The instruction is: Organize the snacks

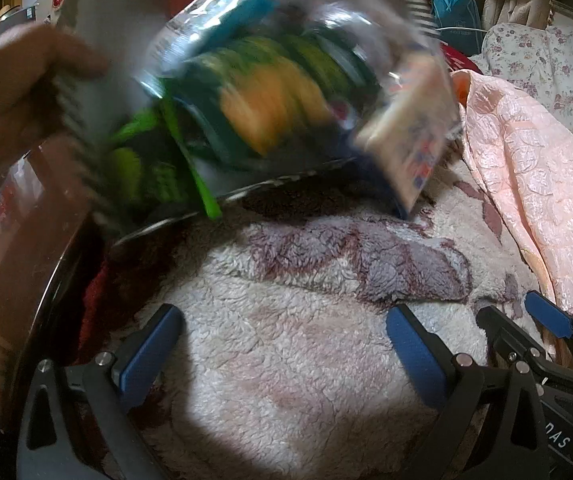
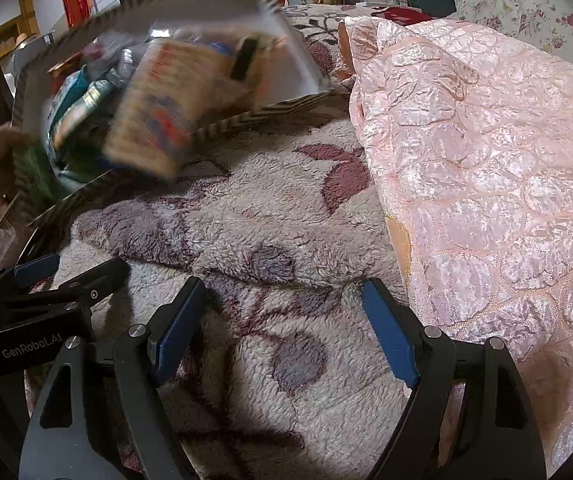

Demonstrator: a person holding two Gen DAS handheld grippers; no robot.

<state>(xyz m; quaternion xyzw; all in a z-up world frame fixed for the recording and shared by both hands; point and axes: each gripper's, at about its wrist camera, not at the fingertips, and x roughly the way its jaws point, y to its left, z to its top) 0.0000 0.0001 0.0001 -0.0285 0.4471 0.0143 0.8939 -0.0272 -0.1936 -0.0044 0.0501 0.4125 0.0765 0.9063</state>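
Two grippers: both low over the fleece blanket point(image 2: 246, 208), side by side, neither touching a snack.
Left gripper point(image 1: 282, 344): jaws spread wide, nothing between them.
Right gripper point(image 2: 282, 328): jaws spread wide, nothing between them; also visible at the lower right edge of the left view.
Box point(image 1: 98, 12): pale, with a striped rim, tipped toward the cameras at the far left edge of the blanket; blurred.
Hand point(image 1: 10, 92): bare, gripping the box's left wall.
Snacks: piled in the tilted box; a green and yellow bag point(image 1: 270, 96) and a tan packet point(image 2: 166, 108) stand out, the packet hanging over the rim.
Pink quilt point(image 2: 486, 168): heaped along the blanket's right edge.
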